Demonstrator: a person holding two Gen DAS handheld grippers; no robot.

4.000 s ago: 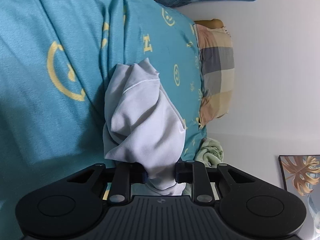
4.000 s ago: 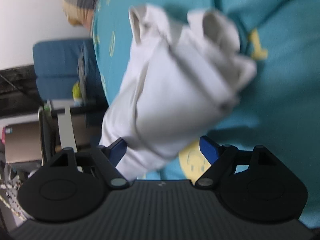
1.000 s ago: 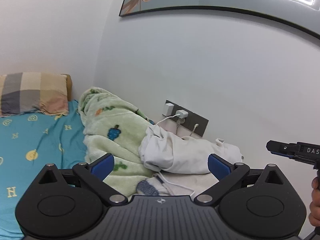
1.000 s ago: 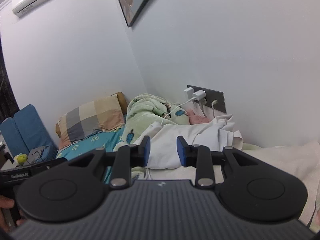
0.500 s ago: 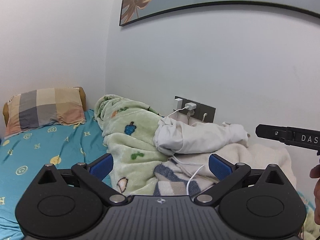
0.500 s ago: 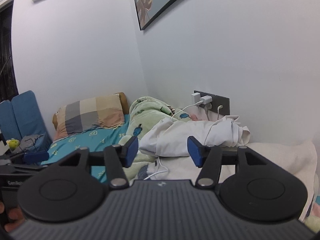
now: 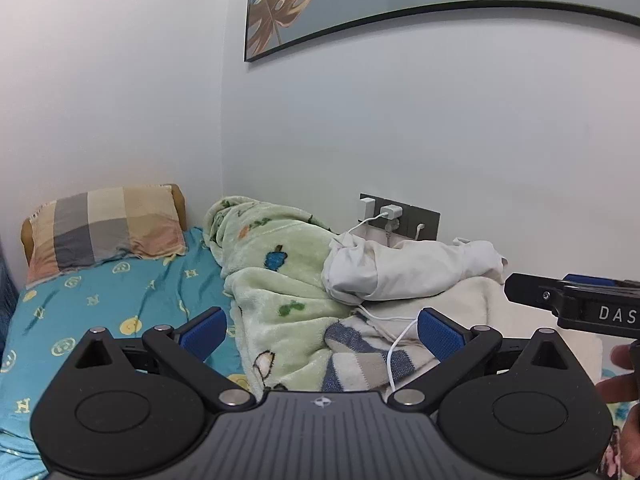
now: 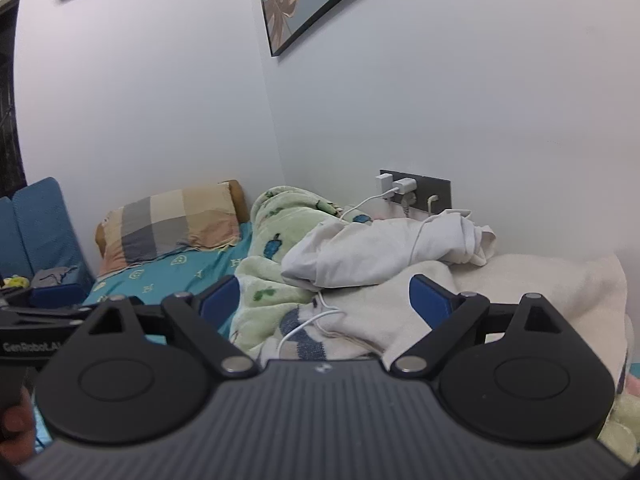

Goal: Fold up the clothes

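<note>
A folded white garment point(image 7: 404, 270) point(image 8: 376, 252) lies on top of a pile of blankets by the wall, below the wall sockets. My left gripper point(image 7: 320, 330) is open and empty, well short of the garment. My right gripper point(image 8: 324, 300) also holds nothing; its jaws are opening wide, with the garment lying beyond them, apart from the pads. The right gripper's fingers point(image 7: 560, 296) reach in at the right edge of the left wrist view. The left gripper's body point(image 8: 36, 332) shows at the left edge of the right wrist view.
A green fleece blanket point(image 7: 272, 280) and a cream and blue-striped blanket point(image 7: 360, 356) are heaped against the wall. White charger cables point(image 7: 394, 344) run from the sockets point(image 7: 400, 216) over the pile. A checked pillow point(image 7: 104, 228) lies on the teal sheet point(image 7: 100, 308).
Both grippers have drawn back from the white garment, which stays on the blanket pile. The right gripper's jaws have gone from nearly shut to wide apart. The left jaws stayed open.
</note>
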